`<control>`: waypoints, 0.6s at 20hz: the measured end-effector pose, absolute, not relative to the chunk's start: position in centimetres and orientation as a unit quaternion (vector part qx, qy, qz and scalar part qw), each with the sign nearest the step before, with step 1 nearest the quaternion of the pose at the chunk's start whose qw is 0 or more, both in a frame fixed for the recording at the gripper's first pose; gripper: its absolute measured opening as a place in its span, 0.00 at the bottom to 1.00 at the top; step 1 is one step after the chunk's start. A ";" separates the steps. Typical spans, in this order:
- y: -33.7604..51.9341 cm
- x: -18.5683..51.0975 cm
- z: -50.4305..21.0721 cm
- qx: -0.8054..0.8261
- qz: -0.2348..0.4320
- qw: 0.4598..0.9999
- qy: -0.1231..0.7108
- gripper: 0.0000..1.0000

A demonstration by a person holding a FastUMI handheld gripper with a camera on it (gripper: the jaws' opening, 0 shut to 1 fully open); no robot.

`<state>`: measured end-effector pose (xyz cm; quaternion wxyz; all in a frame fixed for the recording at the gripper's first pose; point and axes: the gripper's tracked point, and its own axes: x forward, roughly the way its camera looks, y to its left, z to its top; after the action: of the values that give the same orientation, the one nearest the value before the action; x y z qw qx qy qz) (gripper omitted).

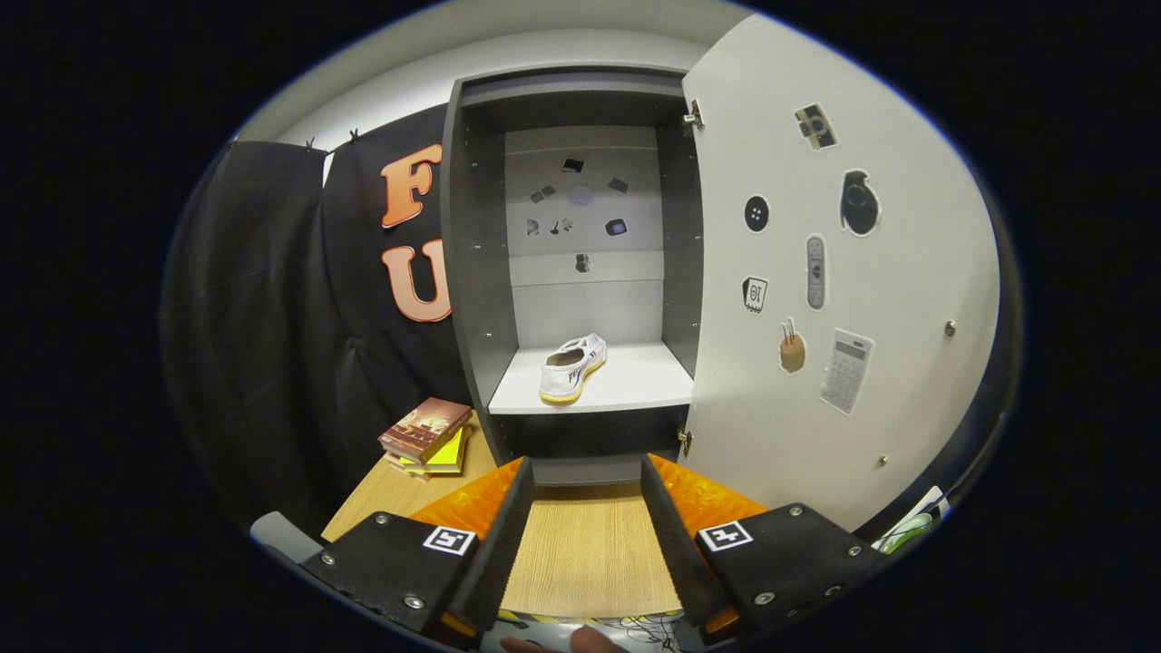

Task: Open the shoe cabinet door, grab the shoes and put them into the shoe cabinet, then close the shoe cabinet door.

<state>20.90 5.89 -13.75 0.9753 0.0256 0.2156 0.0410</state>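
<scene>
The black-and-orange tongs (pixel 585 531) stood wide apart and held nothing, bare light-wood table (pixel 585 553) between them. Beyond them the grey shoe cabinet (pixel 472 272) stood with its white stickered door (pixel 871 272) swung wide to the right. A white, yellow-soled shoe (pixel 570 365) lay on the white shelf (pixel 635 385), with room on either side. Stacked books (pixel 426 437) sat left of the cabinet.

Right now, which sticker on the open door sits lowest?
The calculator sticker on the open door, below the remote and pencil-cup stickers. The gripper is empty, jaws apart.
</scene>
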 end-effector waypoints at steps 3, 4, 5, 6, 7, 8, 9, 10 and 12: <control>4.4 18.9 -13.4 0.026 0.059 0.975 0.213 0.78; 3.7 18.2 -13.2 0.024 0.066 0.975 0.211 0.81; 3.0 17.6 -13.0 0.024 0.072 0.974 0.212 0.82; 2.0 16.6 -12.7 0.028 0.078 0.974 0.211 0.83; 1.2 15.8 -12.1 0.037 0.091 0.974 0.206 0.83; 0.4 14.8 -11.7 0.044 0.102 0.972 0.205 0.84; -0.7 14.1 -11.8 0.050 0.112 0.971 0.206 0.85; -2.0 13.7 -12.0 0.055 0.116 0.970 0.206 0.85; -5.1 13.4 -12.1 0.067 0.114 0.969 0.206 0.86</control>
<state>13.36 -5.11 -12.07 0.9695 0.0671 0.2064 0.1139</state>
